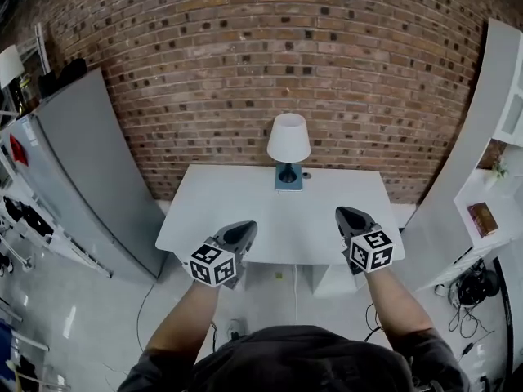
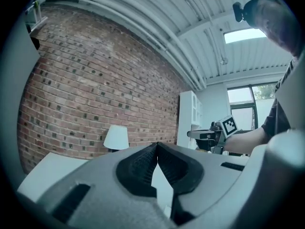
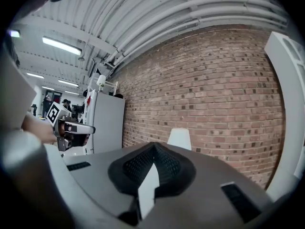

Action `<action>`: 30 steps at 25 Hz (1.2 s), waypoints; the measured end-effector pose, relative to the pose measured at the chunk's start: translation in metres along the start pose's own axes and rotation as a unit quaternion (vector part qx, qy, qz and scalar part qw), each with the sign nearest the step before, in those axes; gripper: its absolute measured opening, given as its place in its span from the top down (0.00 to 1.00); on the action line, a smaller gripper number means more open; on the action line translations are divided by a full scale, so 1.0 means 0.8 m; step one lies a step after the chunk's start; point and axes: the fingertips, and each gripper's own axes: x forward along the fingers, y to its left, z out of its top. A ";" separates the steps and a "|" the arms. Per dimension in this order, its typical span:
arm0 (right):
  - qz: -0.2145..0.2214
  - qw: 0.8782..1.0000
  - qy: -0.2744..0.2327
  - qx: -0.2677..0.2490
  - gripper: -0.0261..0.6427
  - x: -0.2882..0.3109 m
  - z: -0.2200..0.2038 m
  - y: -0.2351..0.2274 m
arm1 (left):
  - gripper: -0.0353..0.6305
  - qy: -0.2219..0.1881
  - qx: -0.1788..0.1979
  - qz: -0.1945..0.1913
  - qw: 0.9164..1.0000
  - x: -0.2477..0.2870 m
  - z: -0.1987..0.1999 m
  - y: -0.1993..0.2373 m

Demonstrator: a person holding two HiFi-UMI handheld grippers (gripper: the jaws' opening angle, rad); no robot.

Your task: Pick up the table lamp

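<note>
A table lamp with a white shade and a dark blue base stands on a blue-grey pad at the far middle edge of the white table, against the brick wall. My left gripper hovers over the table's near left edge, jaws together and empty. Over the near right edge my right gripper is also shut with nothing in it. Both point toward the wall, well short of the lamp. The lamp's shade shows past the left jaws, and its shade peeks above the right jaws.
A grey cabinet stands left of the table and white shelving right of it. Cables and a power strip lie on the floor under the near edge. The brick wall closes the far side.
</note>
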 end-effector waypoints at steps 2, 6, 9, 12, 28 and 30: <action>-0.010 1.000 -0.002 0.003 0.97 0.036 0.012 0.006 | 0.94 0.003 0.002 -0.015 1.000 0.007 0.012 0.040; -0.022 1.000 -0.005 0.011 0.97 0.106 0.033 0.021 | 0.94 0.011 -0.002 -0.043 0.999 0.022 0.028 0.114; -0.036 0.999 -0.006 0.012 0.97 0.155 0.048 0.024 | 0.94 0.018 -0.001 -0.063 0.998 0.035 0.037 0.162; -0.053 0.998 -0.008 0.015 0.97 0.197 0.058 0.021 | 0.94 0.024 -0.003 -0.082 0.996 0.049 0.041 0.205; 0.002 1.000 -0.002 0.011 0.97 0.286 0.026 -0.144 | 0.94 0.036 -0.001 -0.037 0.999 0.217 0.008 0.250; 0.020 1.000 -0.002 0.005 0.97 0.283 0.021 -0.184 | 0.94 0.021 -0.014 -0.011 1.000 0.250 0.002 0.234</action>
